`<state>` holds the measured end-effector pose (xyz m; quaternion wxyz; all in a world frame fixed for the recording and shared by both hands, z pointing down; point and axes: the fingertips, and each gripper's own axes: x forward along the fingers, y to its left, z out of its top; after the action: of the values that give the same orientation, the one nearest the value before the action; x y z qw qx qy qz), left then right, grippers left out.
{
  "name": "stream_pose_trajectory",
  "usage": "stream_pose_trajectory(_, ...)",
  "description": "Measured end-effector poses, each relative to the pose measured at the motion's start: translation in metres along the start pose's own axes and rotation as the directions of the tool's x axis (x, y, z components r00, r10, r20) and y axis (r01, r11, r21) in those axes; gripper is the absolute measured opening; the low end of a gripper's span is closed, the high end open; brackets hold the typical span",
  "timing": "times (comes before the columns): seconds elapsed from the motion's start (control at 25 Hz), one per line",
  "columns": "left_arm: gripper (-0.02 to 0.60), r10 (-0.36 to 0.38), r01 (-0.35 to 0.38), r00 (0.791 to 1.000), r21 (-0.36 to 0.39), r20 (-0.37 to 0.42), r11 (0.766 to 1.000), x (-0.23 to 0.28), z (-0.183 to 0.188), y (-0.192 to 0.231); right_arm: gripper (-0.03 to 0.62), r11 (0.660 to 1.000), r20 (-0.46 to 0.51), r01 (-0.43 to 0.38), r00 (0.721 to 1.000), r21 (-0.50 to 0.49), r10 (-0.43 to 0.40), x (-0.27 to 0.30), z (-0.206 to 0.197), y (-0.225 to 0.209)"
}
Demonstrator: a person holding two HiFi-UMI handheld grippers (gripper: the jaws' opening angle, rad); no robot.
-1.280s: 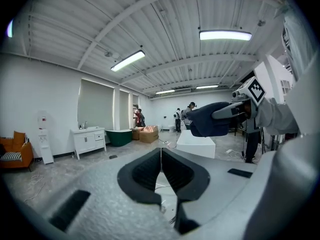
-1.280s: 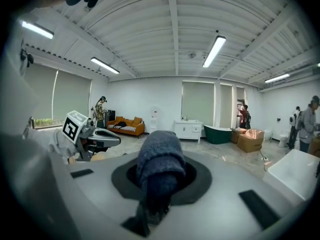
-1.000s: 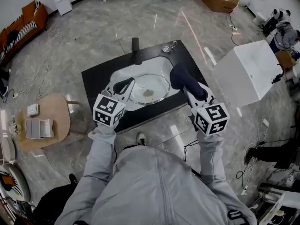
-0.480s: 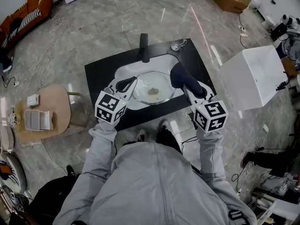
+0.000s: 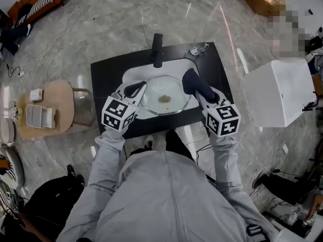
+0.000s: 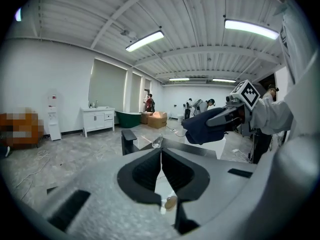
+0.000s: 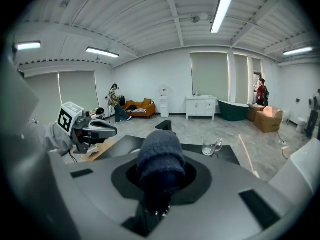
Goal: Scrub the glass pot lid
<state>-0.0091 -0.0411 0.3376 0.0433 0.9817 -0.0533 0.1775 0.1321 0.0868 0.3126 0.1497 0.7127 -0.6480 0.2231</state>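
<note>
The round clear glass pot lid [image 5: 169, 91] is found in the white sink basin [image 5: 132, 75], which is set into a black counter top [image 5: 106, 79]. Its small brown knob [image 5: 164, 100] is seen near the middle.

The left gripper [image 5: 141, 88] is placed at the lid's left rim. In the left gripper view its jaws are pressed together with only a thin line between them, so the rim seems to be pinched there. The lid is likely held this way so that it is kept from sliding while it is rubbed.

The right gripper [image 5: 199, 91] is closed on a thick dark blue cloth [image 5: 191, 81], which is bunched up and sticks out past the jaws. The cloth is held just beside the lid's right rim. Whether the glass is touched by it cannot be told.

Not much room is left around the lid, because it is ringed closely by the basin walls. A tall black tap [image 5: 157, 48] stands just behind it and could be bumped by a long push. A clear glass mug [image 5: 196, 49] is set at the back right corner, well apart from the lid. Short rubs across the glass are likely called for.
</note>
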Motion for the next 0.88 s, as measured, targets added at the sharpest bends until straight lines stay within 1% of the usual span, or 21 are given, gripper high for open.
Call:
stream_pose_trajectory(0.2, 0.029, 0.058, -0.059, 0.998, -0.039, -0.023, 0.997, 0.016, -0.009, 0.007, 0.067, 0.998, -0.079, -0.068, 0.995, -0.011, 0.067, 0.037, -0.019, -0.019)
stream_pose_trajectory(0.4, 0.028, 0.128, -0.133, 0.99, -0.073, -0.062, 0.988, 0.029, -0.027, 0.018, 0.067, 0.989, -0.162, -0.144, 0.977, -0.032, 0.137, 0.083, -0.044, -0.036)
stream_pose_trajectory(0.52, 0.029, 0.166, -0.174, 0.982, -0.097, -0.088, 0.98, 0.037, -0.041, 0.026, 0.067, 0.981, -0.209, -0.186, 0.963, -0.047, 0.173, 0.116, -0.059, -0.042)
stream_pose_trajectory(0.68, 0.029, 0.196, -0.212, 0.973, -0.134, -0.12, 0.968, 0.049, -0.061, 0.032, 0.067, 0.968, -0.252, -0.243, 0.942, -0.062, 0.22, 0.148, -0.08, -0.043)
stream_pose_trajectory(0.76, 0.029, 0.218, -0.237, 0.968, -0.166, -0.126, 0.957, 0.053, -0.071, 0.035, 0.067, 0.961, -0.271, -0.267, 0.932, -0.071, 0.239, 0.162, -0.089, -0.044)
stream_pose_trajectory(0.88, 0.029, 0.243, -0.271, 0.957, -0.199, -0.157, 0.942, 0.053, -0.087, 0.036, 0.067, 0.956, -0.314, -0.286, 0.915, -0.06, 0.254, 0.181, -0.107, -0.042)
